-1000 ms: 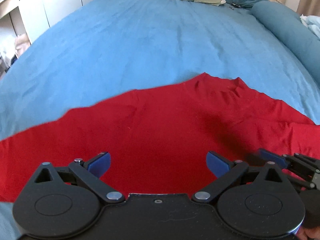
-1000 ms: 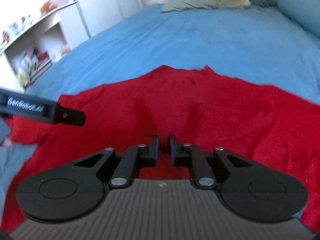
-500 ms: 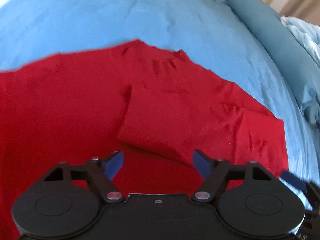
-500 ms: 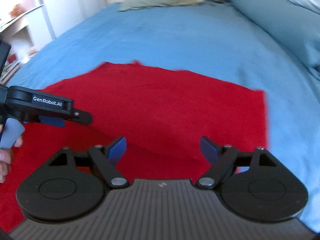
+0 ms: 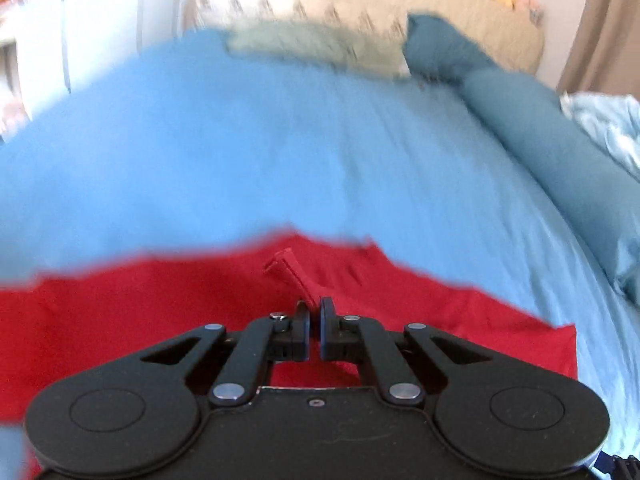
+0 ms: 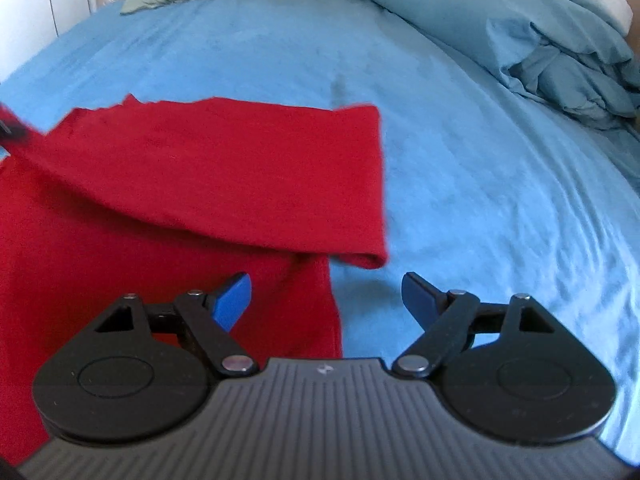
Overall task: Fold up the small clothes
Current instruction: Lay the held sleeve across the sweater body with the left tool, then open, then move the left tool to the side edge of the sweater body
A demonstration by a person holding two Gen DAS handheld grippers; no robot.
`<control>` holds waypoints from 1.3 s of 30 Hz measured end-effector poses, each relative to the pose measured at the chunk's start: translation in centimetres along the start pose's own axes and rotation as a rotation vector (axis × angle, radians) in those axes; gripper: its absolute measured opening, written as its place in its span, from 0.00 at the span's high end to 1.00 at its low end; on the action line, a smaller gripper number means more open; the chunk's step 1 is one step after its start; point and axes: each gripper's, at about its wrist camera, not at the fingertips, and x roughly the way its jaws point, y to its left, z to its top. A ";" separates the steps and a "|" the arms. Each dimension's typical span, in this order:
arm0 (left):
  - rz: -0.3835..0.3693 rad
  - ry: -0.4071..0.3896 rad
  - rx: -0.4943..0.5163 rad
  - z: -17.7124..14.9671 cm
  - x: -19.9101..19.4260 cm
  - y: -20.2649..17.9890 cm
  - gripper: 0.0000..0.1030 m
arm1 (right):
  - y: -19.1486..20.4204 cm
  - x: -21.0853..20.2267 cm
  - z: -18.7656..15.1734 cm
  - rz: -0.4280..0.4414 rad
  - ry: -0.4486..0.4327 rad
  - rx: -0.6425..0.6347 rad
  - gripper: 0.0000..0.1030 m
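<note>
My left gripper (image 5: 314,320) pinches a raised fold of the red knit garment (image 5: 160,320), while my right gripper (image 6: 326,300), jaws wide, hangs nearest its folded right edge.

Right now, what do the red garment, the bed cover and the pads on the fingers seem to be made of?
Red garment: soft matte knit, probably cotton jersey; it folds limply with a rounded fold edge.
Bed cover: matte woven fabric, perhaps cotton; it shows fine wrinkles and no shine.
Pads: smooth blue material, likely rubber or plastic; the frames cannot settle which.
</note>
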 end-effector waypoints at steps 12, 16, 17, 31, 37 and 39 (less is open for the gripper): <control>0.137 -0.007 -0.038 -2.7 0.2 8.2 0.96 | 0.5 2.5 1.7 -0.124 -0.066 -0.094 0.03; 0.131 0.018 -0.072 -3.8 -0.1 8.6 0.96 | -2.1 2.3 1.4 -0.102 -0.054 -0.047 0.01; 0.132 0.031 -0.081 -4.0 -0.3 8.9 0.96 | -2.5 2.5 1.3 -0.091 -0.044 -0.033 0.01; 0.300 0.099 0.037 -6.5 -4.4 9.8 0.50 | -1.3 -2.3 4.1 0.287 -0.041 -0.148 0.00; 0.176 0.087 0.076 -5.1 -1.6 7.1 0.43 | 3.1 2.3 4.3 0.276 0.052 -0.093 0.00; 0.151 0.077 0.083 -4.7 -0.8 6.6 0.43 | 2.5 3.5 3.4 0.231 0.089 -0.060 0.00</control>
